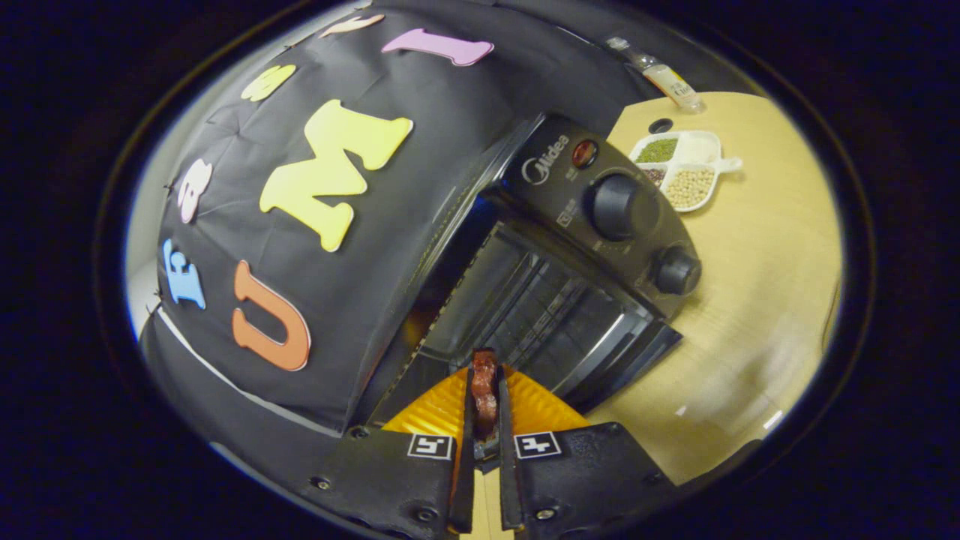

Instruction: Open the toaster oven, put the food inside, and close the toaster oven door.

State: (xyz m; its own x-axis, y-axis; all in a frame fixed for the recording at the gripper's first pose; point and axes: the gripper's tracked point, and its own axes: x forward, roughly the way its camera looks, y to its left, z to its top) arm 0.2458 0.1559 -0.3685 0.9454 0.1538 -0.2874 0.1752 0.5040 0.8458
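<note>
— While the toaster oven point(570, 247) is being faced with its door point(622, 352) dropped open, what is being gripped?

— A reddish-brown piece of food point(484, 390) is being pinched between both fingers of the gripper point(484, 401), just ahead of the open cavity.

— And what is being seen beyond the oven?

— A divided dish point(686, 169) of beans and grains is being shown on the wooden table point(757, 300), with a small bottle point(664, 75) near it.

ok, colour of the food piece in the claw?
Dark reddish-brown, glossy: the food pinched in the claw, just before the open toaster oven. Gripper view.
</note>
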